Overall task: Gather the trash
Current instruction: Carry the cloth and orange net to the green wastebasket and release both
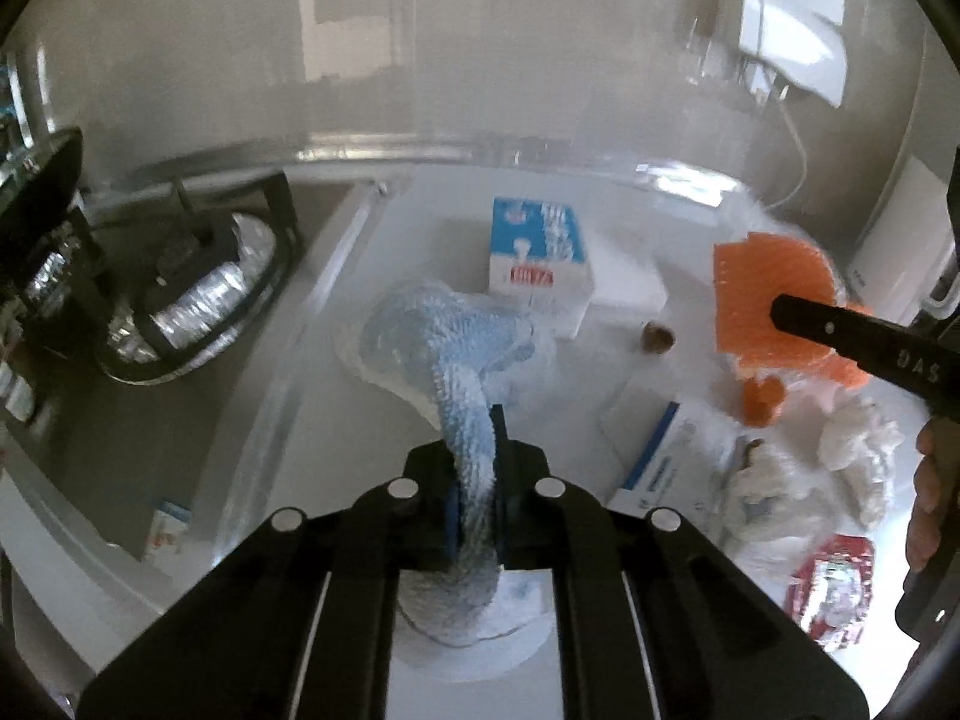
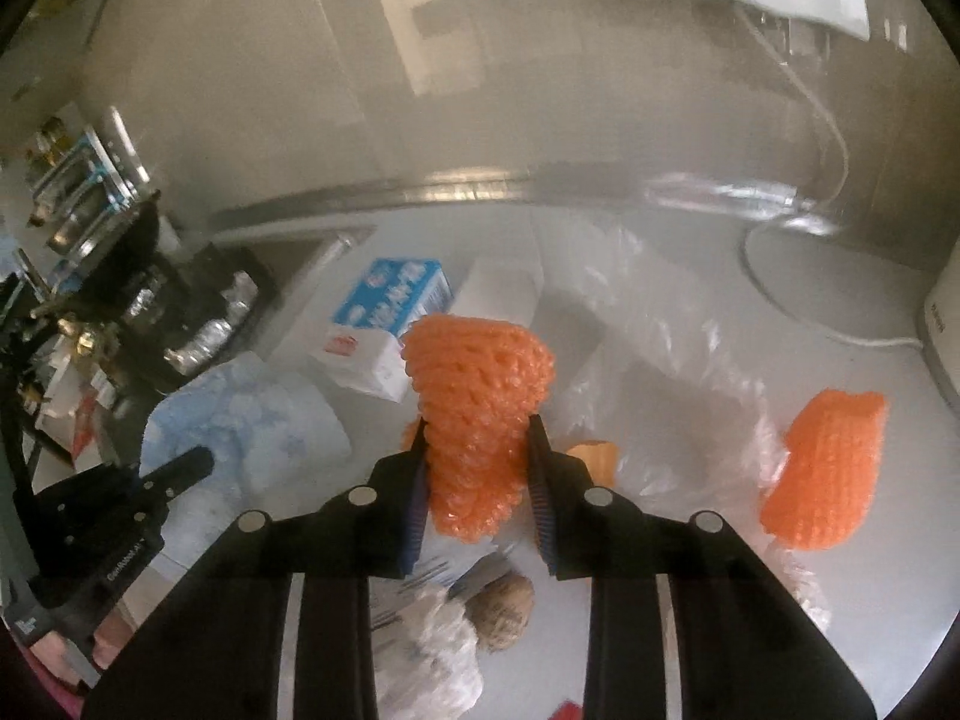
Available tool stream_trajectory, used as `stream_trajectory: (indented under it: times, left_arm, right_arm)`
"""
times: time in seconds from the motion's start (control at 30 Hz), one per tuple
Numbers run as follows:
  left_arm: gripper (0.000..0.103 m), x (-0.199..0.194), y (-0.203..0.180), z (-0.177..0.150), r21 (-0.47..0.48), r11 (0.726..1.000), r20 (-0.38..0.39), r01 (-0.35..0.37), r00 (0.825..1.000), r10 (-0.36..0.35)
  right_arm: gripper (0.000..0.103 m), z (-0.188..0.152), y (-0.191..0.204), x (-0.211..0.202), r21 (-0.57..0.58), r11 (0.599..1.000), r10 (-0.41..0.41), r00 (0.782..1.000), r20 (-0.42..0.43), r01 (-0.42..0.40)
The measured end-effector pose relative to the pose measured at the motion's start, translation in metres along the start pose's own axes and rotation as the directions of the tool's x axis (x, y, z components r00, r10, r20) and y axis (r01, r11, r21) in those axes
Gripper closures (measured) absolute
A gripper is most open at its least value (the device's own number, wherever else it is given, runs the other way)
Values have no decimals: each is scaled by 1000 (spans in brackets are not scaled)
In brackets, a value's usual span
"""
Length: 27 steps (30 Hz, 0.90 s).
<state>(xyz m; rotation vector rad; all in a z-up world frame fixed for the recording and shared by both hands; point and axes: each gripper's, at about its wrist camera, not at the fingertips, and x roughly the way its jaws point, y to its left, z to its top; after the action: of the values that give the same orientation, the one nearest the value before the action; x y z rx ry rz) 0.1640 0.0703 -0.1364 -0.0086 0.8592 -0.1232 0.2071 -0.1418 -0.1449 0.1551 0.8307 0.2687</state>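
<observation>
My left gripper [image 1: 477,450] is shut on a light blue foam net sleeve [image 1: 444,336] and holds it above the white counter [image 1: 336,408]. My right gripper [image 2: 477,438] is shut on an orange foam net sleeve [image 2: 480,402], lifted over the counter; it also shows in the left wrist view [image 1: 762,294]. A second orange foam net [image 2: 825,468] lies at the right on a clear plastic bag [image 2: 660,324]. A blue and white carton [image 1: 537,258] lies behind. Crumpled white tissue [image 1: 774,492], a small brown lump [image 1: 657,336] and a red wrapper [image 1: 834,588] lie on the counter.
A gas stove with foil-lined burners [image 1: 198,294] sits left of the counter. A flat blue and white box [image 1: 660,456] lies by the tissue. A steel backsplash [image 1: 480,60] rises behind. A white cable [image 2: 798,312] and a white appliance [image 2: 942,330] are at the right.
</observation>
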Motion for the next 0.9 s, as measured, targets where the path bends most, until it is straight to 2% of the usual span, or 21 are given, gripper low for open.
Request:
stream_trajectory:
  times: [0.23, 0.43, 0.57, 0.67, 0.9]
  left_arm:
    - [96, -79, 8, -2, -42, 999, 83, -6, 996, 10]
    - [96, -147, 15, -35, -28, 999, 94, -28, 995, 30]
    - [96, -177, 20, -79, 26, 997, 51, -66, 997, 64]
    - [96, -185, 27, -115, 46, 996, 4, -73, 997, 73]
    - [96, -177, 45, -203, 24, 995, -130, -93, 987, 95]
  right_arm:
    - [73, -8, 20, -56, -13, 997, 71, 996, 57, -70]
    - [73, -41, 59, -109, -68, 987, 153, 987, 52, -149]
    - [71, -72, 89, -132, -88, 974, 210, 978, 4, -209]
    - [71, -97, 110, -138, -125, 969, 208, 977, -44, -212]
    - [70, -153, 144, -132, -169, 958, 200, 962, -188, -232]
